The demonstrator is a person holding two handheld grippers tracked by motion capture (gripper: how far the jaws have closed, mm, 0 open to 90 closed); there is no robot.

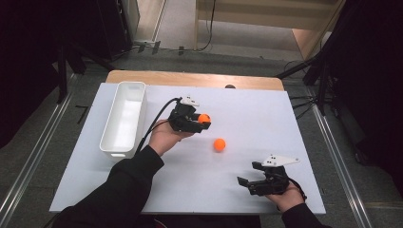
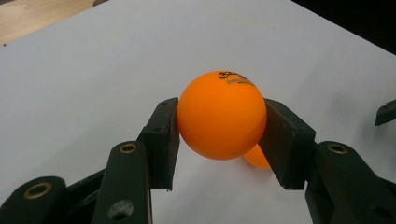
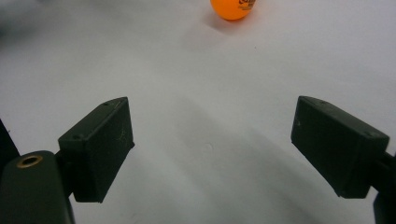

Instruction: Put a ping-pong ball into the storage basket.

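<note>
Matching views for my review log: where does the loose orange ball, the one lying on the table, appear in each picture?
High view: the loose ball lies near the middle of the white table top.
Left gripper view: low, right of centre, peeking out behind the held ball.
Right gripper view: at the top edge, partly cut off.
Shared landmark: the white table top.

smooth matt orange plastic ball point(image 2: 221, 114), matt white tabletop point(image 1: 266, 118)

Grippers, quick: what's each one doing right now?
Left gripper: shut on the orange plastic ball.
Right gripper: open, holding nothing, above the white table.
</note>
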